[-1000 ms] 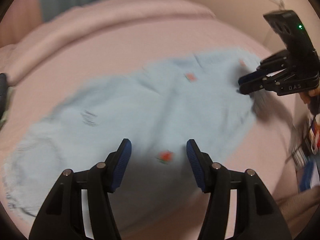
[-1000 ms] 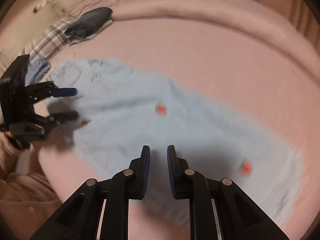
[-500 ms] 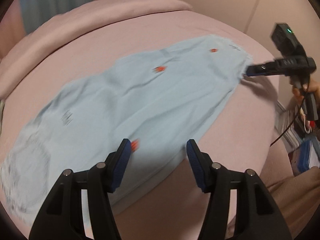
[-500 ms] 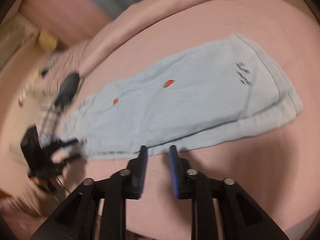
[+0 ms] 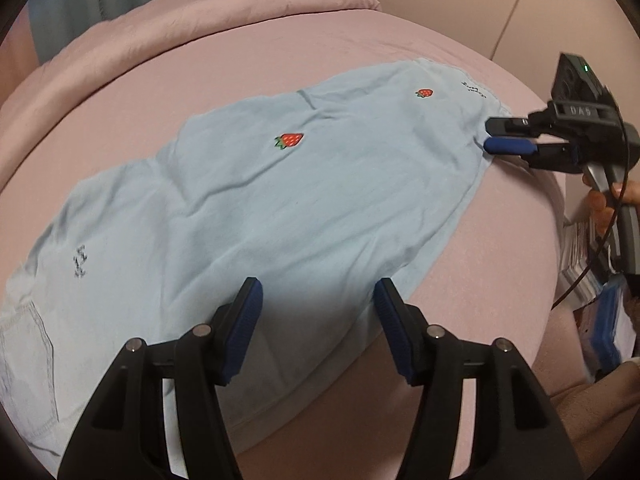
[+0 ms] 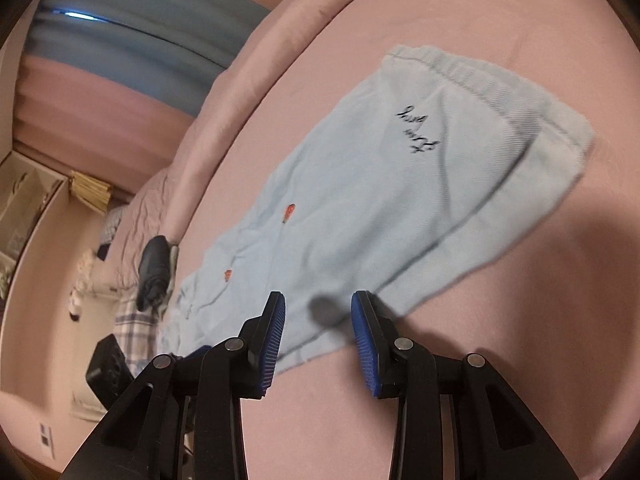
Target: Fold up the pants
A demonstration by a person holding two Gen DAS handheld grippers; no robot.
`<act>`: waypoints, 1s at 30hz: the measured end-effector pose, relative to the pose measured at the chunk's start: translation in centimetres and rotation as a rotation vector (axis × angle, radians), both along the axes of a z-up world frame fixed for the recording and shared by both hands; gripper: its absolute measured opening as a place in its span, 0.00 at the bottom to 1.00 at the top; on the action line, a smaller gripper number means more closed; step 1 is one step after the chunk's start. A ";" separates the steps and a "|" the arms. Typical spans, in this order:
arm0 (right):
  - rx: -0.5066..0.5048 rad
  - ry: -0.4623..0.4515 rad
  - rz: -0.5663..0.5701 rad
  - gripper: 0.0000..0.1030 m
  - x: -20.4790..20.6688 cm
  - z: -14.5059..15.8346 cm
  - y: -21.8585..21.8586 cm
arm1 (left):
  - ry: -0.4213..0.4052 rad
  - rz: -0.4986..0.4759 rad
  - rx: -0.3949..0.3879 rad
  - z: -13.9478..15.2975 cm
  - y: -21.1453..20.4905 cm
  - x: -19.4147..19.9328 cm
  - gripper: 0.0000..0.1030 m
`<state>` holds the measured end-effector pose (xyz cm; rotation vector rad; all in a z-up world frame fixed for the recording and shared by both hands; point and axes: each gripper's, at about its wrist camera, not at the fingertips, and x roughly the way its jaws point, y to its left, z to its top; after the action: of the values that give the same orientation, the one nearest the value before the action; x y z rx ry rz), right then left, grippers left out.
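Observation:
Light blue pants (image 5: 256, 208) with red strawberry patches lie folded lengthwise, leg on leg, flat across the pink bed (image 5: 280, 52). My left gripper (image 5: 318, 320) is open and empty, low over the near edge of the pants around mid-length. My right gripper (image 6: 318, 320) is open and empty over the near edge of the pants (image 6: 380, 184). In the left wrist view the right gripper (image 5: 494, 136) shows at the far right end of the pants, by the hem. The waistband end shows at the upper right in the right wrist view.
A rolled pink duvet (image 5: 192, 16) runs along the far side of the bed. A dark folded garment (image 6: 154, 272) and a plaid cloth (image 6: 132, 320) lie at the left end. Books and clutter (image 5: 592, 280) sit off the bed's right edge.
The right gripper's jaws have opened wider; they were nearly closed before. Both cameras have swung and settled, and the pants now lie flat and sharp in view.

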<state>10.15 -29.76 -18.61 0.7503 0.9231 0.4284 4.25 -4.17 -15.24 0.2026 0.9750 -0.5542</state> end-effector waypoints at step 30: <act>-0.789 0.006 -0.271 0.52 1.0 8.0 0.3 | -0.002 0.209 -0.174 1.8 10.0 1.6 0.58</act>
<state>11.15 -29.47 -10.57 0.1427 0.8848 -0.1855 5.82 5.86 -13.43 -0.0539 0.9283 -0.4433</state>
